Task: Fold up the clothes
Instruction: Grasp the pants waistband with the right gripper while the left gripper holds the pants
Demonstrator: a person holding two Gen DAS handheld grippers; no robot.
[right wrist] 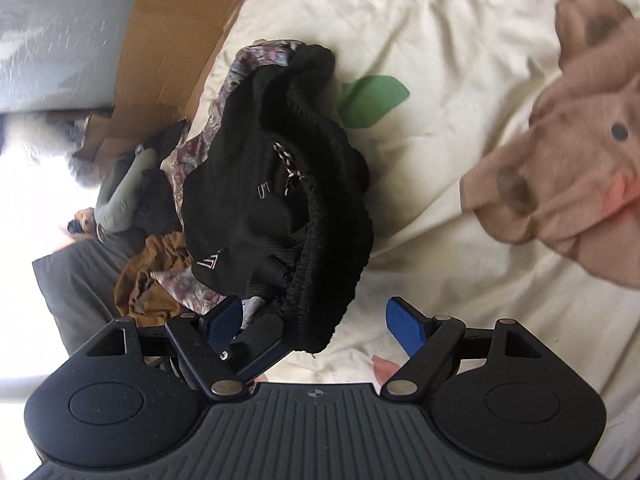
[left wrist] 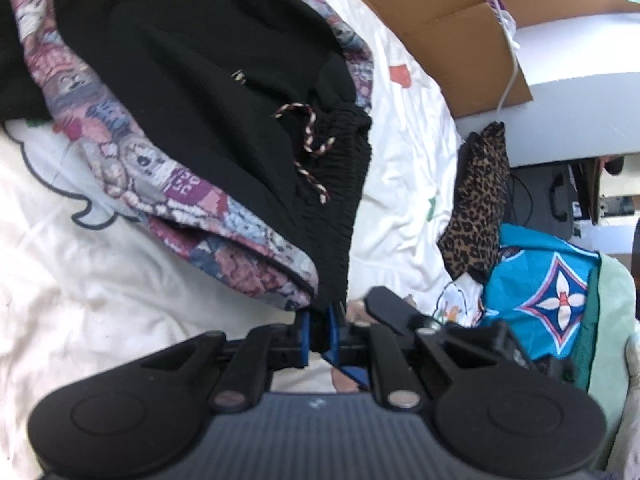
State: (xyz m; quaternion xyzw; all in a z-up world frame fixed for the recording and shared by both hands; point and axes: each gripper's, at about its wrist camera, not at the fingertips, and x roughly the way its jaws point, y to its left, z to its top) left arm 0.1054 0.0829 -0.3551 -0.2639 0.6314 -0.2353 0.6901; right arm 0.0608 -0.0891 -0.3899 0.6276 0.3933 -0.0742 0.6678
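On a rumpled white bedsheet [left wrist: 100, 280], your left gripper [left wrist: 319, 330] has its blue pads closed tight on the elastic waistband of the black shorts [left wrist: 224, 92], the cloth pinched between them with almost no gap. In the left wrist view the shorts run up and to the left from the jaws, lying over a patchwork-print garment [left wrist: 248, 256] whose pink, grey and purple edge shows beneath them. A striped drawstring [left wrist: 310, 140] curls on the waistband. To the right a leopard-print piece [left wrist: 478, 200] stands at the sheet's edge, then a turquoise cloth [left wrist: 548, 292] with a flower motif, just beside the gripper. A cardboard box [left wrist: 448, 24] lies along the top.

In the right wrist view, cardboard fills the upper left and a brown garment [right wrist: 148, 280] sits low at left. Your right gripper [right wrist: 316, 322] stands wide open, holding nothing; the bunched shorts [right wrist: 276, 200] hang between its blue pads [right wrist: 402, 326], nearer the left one, where one finger of the left gripper [right wrist: 260, 336] grips the hem. A green leaf print [right wrist: 374, 100] marks the sheet beyond. At far right lies a pink plush toy [right wrist: 568, 152], well apart from the shorts.
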